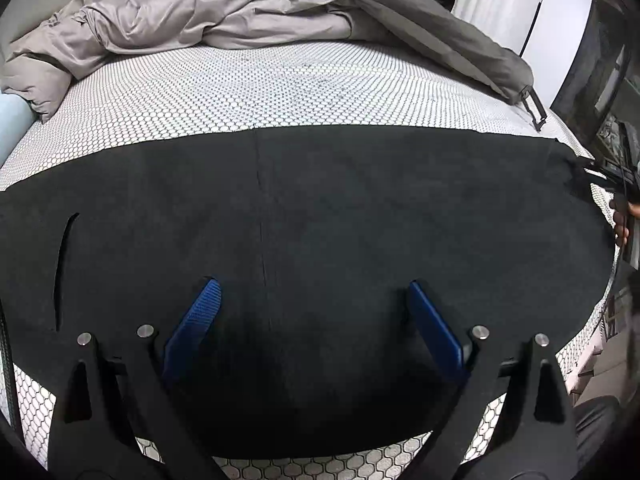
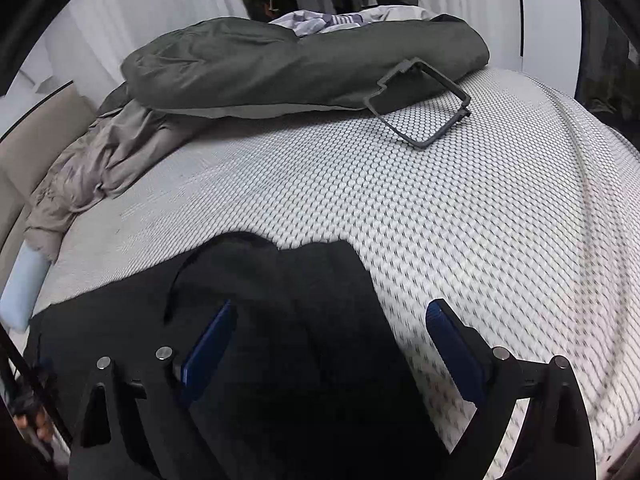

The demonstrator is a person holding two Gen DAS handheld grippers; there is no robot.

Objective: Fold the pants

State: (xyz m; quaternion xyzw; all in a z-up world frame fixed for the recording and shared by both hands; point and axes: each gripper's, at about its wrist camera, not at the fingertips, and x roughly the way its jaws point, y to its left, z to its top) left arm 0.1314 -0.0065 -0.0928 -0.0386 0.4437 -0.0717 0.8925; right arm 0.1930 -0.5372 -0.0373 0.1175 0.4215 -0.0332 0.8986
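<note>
Black pants [image 1: 320, 216] lie flat across the near part of a bed with a white honeycomb-patterned cover [image 1: 280, 88]. A seam runs down their middle and a pocket slit shows at the left. My left gripper [image 1: 314, 292] is open, its blue pads just above the pants' middle. My right gripper [image 2: 332, 312] is open over the pants' right end [image 2: 280, 320], where the cloth edge is bunched and wavy. The right gripper also shows at the right edge of the left wrist view [image 1: 612, 184], by the pants' end.
A rumpled grey duvet [image 1: 180, 16] and a dark grey cover [image 2: 280, 64] are piled at the far side of the bed. A dark rectangular frame [image 2: 420, 100] lies on the bed by the cover. A pale blue roll [image 2: 24, 284] sits at the left edge.
</note>
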